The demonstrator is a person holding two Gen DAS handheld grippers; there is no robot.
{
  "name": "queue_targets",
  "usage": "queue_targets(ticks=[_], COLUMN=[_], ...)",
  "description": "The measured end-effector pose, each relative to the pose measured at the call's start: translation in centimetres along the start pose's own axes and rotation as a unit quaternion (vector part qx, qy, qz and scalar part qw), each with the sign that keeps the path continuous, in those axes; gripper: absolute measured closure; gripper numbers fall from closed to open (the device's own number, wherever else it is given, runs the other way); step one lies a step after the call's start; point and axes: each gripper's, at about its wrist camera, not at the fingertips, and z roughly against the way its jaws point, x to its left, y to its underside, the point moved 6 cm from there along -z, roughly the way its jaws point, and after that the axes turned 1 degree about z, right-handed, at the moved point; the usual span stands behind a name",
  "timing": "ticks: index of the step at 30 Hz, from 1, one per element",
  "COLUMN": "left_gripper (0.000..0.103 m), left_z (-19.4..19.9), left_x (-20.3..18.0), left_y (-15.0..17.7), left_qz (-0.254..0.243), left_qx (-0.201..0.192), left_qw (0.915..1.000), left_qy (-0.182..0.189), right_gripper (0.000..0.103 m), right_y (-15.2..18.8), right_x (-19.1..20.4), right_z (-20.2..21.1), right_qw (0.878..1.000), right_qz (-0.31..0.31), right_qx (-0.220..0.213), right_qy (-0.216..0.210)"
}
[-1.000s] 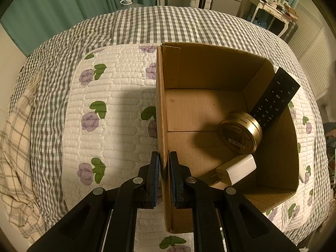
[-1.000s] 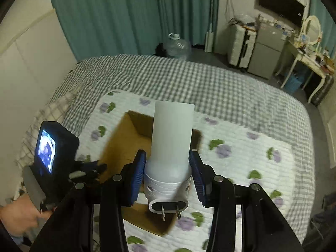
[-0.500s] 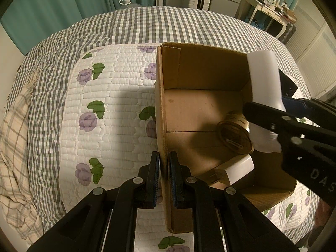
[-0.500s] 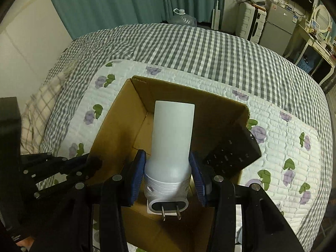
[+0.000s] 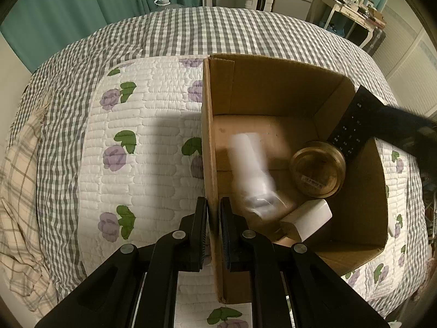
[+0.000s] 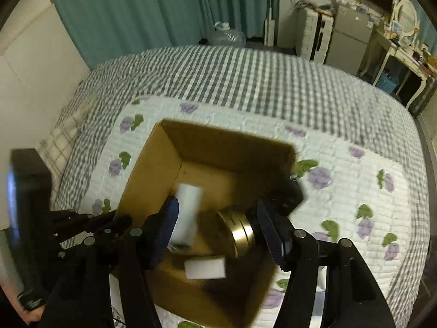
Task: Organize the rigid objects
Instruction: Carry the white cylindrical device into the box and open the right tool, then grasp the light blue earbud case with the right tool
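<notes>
Checked bed, dim room: my left tool (image 5: 213, 228) clamped on the cardboard box (image 5: 275, 87) wall, my right tool (image 6: 218, 232) just opened, white plug-in light (image 5: 251, 169) dropped inside, blurred, beside the gold tin (image 5: 318, 170); placement done.

Both views are dim and warm-toned, with heavy fisheye bending and black vignette at the corners. In the left wrist view the quilt (image 5: 142, 142) is sharp; a broad shadow crosses it toward 9 o'clock from the box (image 5: 210, 136). The white plug-in device (image 5: 251, 166) is smeared by motion. The right wrist view is blurred throughout, worst at 6 o'clock, where the box interior (image 6: 218, 180) goes dark.
</notes>
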Motion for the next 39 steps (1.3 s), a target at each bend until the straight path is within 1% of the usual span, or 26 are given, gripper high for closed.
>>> queue_targets(ticks=[4,8,10,12,14,16,19,22,24,27,32,36,39], left_gripper=[0.093,0.093,0.093,0.093,0.093,0.093,0.093,0.093,0.093,0.093,0.093,0.093,0.093], left_z=[0.2,0.2,0.3,0.4,0.5,0.5,0.6,0.4,0.4,0.5,0.6,0.6,0.5], left_x=[0.0,-0.1,-0.2,-0.2,-0.2,-0.3,-0.3,-0.3,-0.4,-0.4,-0.4,-0.2,-0.3], left_y=[-0.1,0.0,0.0,0.0,0.0,0.0,0.0,0.0,0.1,0.0,0.0,0.0,0.0], left_qz=[0.003,0.002,0.001,0.001,0.0,-0.002,-0.005,-0.003,-0.003,-0.006,-0.005,-0.007,-0.007], left_qx=[0.003,0.002,0.002,0.003,0.002,0.002,0.001,0.001,0.002,0.002,0.002,0.002,0.002], left_qw=[1.0,1.0,1.0,1.0,1.0,1.0,0.9999,0.9999,0.9999,0.9999,0.9999,0.9999,0.9999], left_qy=[0.003,-0.001,-0.004,-0.005,-0.006,-0.008,-0.009,-0.011,-0.014,-0.016,-0.014,-0.015,-0.014], right_gripper=[0.037,0.036,0.036,0.036,0.036,0.036,0.036,0.036,0.036,0.036,0.036,0.036,0.036], right_y=[-0.3,0.1,0.8,2.0,3.7,6.2,9.1,12.0,13.3,15.5,17.8,18.8,19.0], right_x=[-1.7,-4.1,-6.0,-7.8,-9.4,-11.5,-13.3,-14.7,-15.0,-15.0,-14.0,-14.1,-14.9], right_z=[3.6,6.4,7.3,7.3,6.6,5.1,3.6,1.8,1.1,-0.1,-2.2,-3.2,-3.9], right_qw=[1.0,0.998,0.996,0.994,0.993,0.992,0.989,0.988,0.987,0.984,0.977,0.97,0.967], right_qz=[0.015,0.033,0.039,0.043,0.045,0.049,0.058,0.051,0.053,0.074,0.1,0.13,0.131], right_qx=[-0.024,-0.041,-0.05,-0.045,-0.028,0.011,0.049,0.088,0.104,0.13,0.164,0.174,0.181], right_qy=[0.009,0.03,0.063,0.091,0.107,0.116,0.124,0.115,0.108,0.099,0.092,0.113,0.124])
